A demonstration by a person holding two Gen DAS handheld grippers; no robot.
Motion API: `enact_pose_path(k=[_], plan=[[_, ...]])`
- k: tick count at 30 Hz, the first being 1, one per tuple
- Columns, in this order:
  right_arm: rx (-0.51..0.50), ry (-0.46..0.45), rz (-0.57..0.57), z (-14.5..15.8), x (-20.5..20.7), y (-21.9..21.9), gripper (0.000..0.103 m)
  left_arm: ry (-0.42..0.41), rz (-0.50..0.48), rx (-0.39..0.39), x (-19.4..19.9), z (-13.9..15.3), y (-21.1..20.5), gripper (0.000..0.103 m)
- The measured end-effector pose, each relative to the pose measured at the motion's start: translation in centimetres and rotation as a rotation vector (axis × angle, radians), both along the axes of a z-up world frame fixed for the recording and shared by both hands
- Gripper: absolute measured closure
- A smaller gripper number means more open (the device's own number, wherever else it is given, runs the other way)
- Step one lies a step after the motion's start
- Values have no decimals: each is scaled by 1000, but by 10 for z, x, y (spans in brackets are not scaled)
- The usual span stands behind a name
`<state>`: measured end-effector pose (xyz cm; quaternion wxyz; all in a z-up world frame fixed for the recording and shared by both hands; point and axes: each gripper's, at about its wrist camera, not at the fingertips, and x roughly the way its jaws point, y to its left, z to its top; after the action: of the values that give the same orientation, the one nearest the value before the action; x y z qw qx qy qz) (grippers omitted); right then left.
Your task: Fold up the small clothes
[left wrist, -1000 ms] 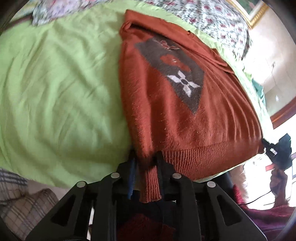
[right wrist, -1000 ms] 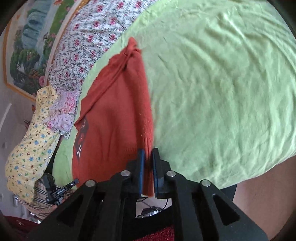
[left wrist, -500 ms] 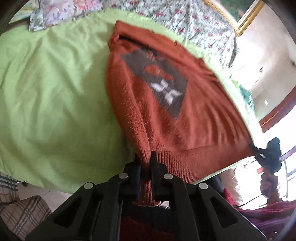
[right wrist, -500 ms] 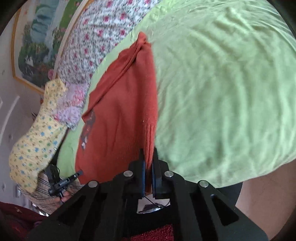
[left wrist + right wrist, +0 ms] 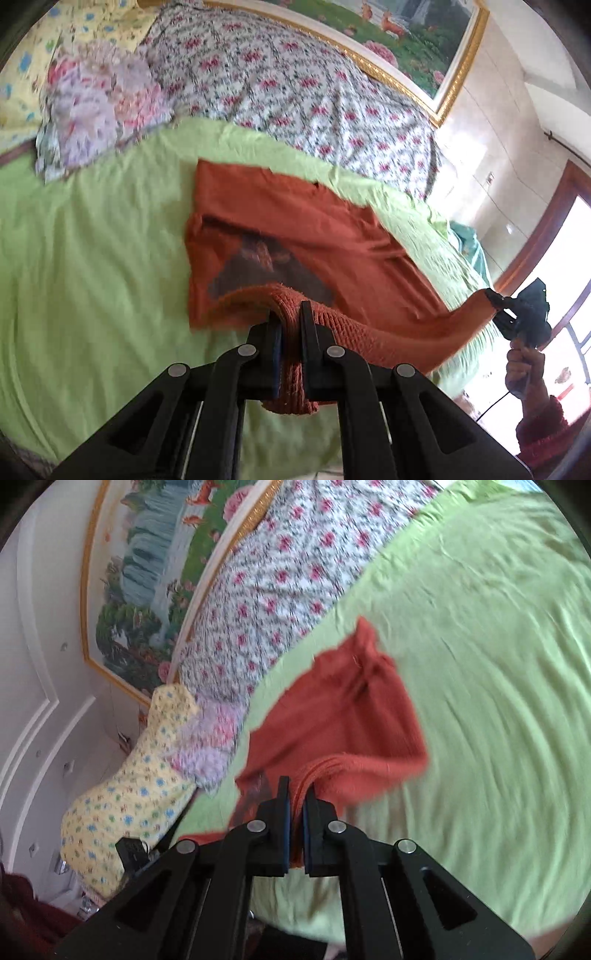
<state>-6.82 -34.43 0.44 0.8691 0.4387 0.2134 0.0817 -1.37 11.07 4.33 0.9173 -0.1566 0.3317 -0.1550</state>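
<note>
A rust-orange knit sweater (image 5: 303,236) with a dark patch on its chest lies on the green bed sheet (image 5: 92,266). My left gripper (image 5: 290,317) is shut on one corner of its ribbed hem, lifted above the bed. My right gripper (image 5: 297,794) is shut on the other hem corner; it also shows in the left wrist view (image 5: 517,306), far right. The hem hangs stretched between them over the sweater's upper part. In the right wrist view the sweater (image 5: 343,709) bends over itself, and the left gripper (image 5: 135,851) shows at lower left.
A floral quilt (image 5: 295,81) and pillows (image 5: 99,107) lie at the head of the bed below a gold-framed painting (image 5: 417,33). A yellow spotted pillow (image 5: 147,768) sits by the bed's edge. Green sheet stretches wide to the right (image 5: 498,664).
Both grippers have lifted the hem off the bed and carried it toward the collar. The sweater, flat before, now bends over itself. Both stay shut.
</note>
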Motion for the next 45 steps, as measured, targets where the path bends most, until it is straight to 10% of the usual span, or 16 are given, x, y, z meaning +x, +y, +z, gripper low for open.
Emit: enact_pose_path(k=[12, 29, 42, 45], plan=[[-64, 47, -74, 20, 132, -30, 97, -9, 92, 52, 129, 16, 6, 97], [-103, 208, -145, -17, 294, -90, 97, 184, 179, 91, 330, -53, 33, 97], [-31, 281, -133, -46, 322, -105, 94, 234, 208, 44, 340, -75, 44, 88], [-46, 232, -121, -30, 310, -102, 92, 190, 214, 100, 323, -56, 35, 66]])
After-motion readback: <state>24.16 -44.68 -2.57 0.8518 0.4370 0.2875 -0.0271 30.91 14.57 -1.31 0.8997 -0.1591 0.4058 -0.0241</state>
